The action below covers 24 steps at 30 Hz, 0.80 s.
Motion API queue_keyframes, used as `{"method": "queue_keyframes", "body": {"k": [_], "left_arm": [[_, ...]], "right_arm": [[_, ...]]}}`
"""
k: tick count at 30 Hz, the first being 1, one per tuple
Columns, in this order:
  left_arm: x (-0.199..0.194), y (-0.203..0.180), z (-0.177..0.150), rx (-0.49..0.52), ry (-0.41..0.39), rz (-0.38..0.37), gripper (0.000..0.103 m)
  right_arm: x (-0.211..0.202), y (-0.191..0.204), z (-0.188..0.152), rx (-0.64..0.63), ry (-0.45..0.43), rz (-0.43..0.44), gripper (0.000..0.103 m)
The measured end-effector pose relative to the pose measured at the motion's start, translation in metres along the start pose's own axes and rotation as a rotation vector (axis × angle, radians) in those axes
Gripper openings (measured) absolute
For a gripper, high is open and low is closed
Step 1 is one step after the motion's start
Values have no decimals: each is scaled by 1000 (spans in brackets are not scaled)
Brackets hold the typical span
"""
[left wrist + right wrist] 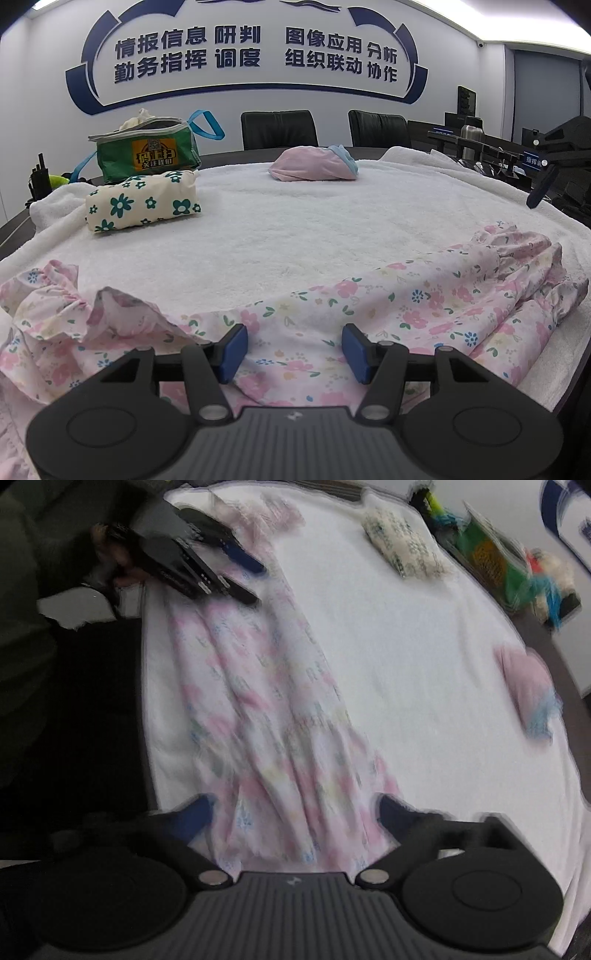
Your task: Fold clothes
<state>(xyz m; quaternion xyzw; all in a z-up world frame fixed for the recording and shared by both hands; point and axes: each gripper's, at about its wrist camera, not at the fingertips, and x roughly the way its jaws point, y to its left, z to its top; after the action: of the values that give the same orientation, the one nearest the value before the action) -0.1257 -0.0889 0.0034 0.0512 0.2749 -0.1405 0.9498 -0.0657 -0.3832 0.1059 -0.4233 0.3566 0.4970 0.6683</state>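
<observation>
Both claws over a half-folded garment on the towel-covered table (295,229)

The long pink floral cotton garment (424,306) lies wrinkled in a narrow band along the near edge; left claw (293,350) half-open, empty above its middle, right claw (295,818) spread wide over one end; next, probably, grip an end and fold it across

A thick, fluffy white towel (295,236) is spread over the dark, smooth tabletop (14,229). A thin, soft, wrinkled cloth with pink flowers (424,306) is laid on it. The left gripper (291,350) is made of matt black plastic, and smooth blue pads are seen on its fingers (232,350). The green bag (147,151) looks shiny, and the chairs (279,129) look like glossy black leather.
</observation>
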Motion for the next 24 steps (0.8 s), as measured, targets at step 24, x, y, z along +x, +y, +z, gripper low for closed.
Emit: {"method": "queue_keyframes", "body": {"k": [24], "left_arm": [[0,0,-1,0,-1,-5,56]], "right_arm": [[77,-7,23,-118,310,103,93]]}}
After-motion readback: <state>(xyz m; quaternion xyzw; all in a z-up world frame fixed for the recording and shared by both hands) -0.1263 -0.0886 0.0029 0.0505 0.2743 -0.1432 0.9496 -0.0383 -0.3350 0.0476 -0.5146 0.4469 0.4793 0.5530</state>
